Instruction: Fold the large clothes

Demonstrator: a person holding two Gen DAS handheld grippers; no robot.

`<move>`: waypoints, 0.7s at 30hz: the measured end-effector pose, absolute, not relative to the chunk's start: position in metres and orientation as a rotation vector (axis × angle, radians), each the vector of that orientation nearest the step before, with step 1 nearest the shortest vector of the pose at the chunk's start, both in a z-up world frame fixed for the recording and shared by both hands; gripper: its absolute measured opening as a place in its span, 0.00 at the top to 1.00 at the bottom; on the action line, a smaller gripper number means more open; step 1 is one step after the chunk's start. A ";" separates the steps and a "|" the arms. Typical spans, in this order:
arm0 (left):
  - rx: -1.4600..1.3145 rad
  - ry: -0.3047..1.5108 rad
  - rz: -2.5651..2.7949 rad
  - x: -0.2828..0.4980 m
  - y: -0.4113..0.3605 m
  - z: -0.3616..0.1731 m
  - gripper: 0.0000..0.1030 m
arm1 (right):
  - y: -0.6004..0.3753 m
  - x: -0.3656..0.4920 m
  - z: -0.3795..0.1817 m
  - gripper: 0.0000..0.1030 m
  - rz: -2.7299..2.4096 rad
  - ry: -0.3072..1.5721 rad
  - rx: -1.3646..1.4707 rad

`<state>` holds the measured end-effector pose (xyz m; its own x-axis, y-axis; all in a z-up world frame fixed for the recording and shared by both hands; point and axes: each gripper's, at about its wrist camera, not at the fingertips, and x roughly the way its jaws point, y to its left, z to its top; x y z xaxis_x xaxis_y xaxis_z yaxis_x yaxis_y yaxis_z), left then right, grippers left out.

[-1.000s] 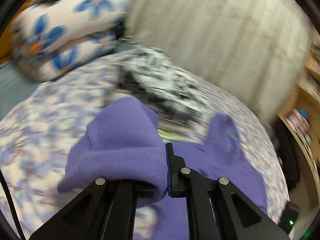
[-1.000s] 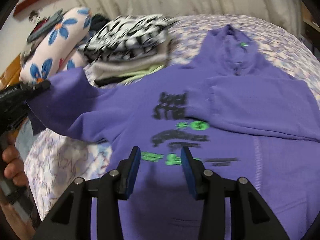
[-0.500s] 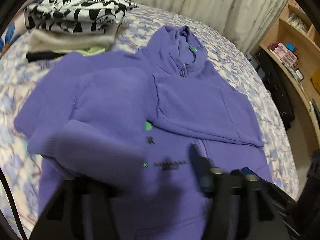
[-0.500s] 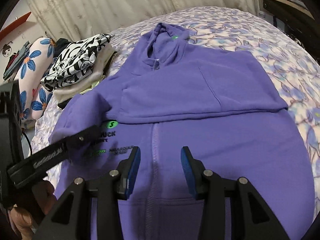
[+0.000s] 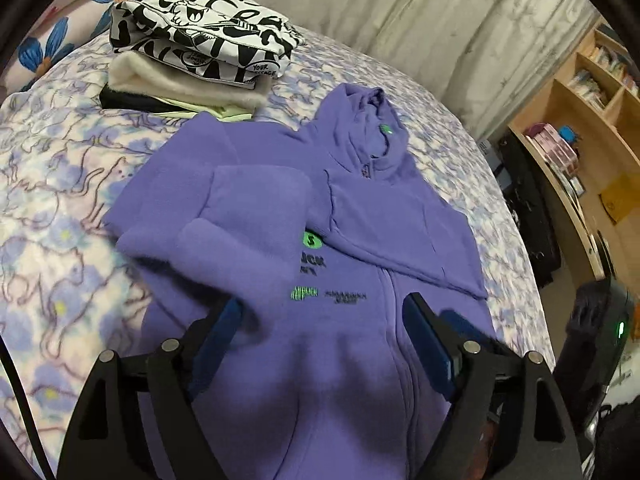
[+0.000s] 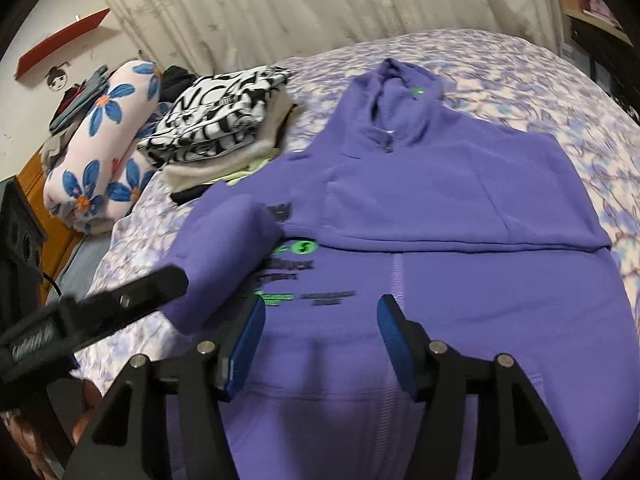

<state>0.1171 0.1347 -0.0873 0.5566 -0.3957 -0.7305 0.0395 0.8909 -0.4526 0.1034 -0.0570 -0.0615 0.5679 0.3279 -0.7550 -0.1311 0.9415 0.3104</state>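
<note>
The purple hoodie point(image 5: 360, 264) is lying front-up on the bed point(image 5: 60, 200), beside a stack of folded clothes point(image 5: 200, 52). Both sleeves are already lying folded across the chest; folding the body up seems to be what is remaining. The left claw point(image 5: 320, 336) is opening wide, gripping nothing, hovering above the hem. The right claw point(image 6: 320, 340) is likewise opening, holding nothing.

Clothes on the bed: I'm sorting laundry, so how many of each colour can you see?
Purple hoodie, spread flat: 1
Black-and-white printed garment, top of pile: 1
Cream garment, folded: 1
Pale green garment, only an edge shows: 1
Black garment, bottom of pile: 1
Total: 5
</note>
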 end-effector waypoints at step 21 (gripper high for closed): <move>-0.386 0.943 0.119 0.033 0.235 -0.099 0.21 | 0.087 0.111 -0.060 0.43 0.539 0.982 -0.087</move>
<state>0.0331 0.2348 -0.0986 0.5865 -0.0675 -0.8071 -0.2658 0.9253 -0.2705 0.1107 0.0871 -0.0595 0.4355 0.3939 -0.8094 -0.4709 0.8661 0.1681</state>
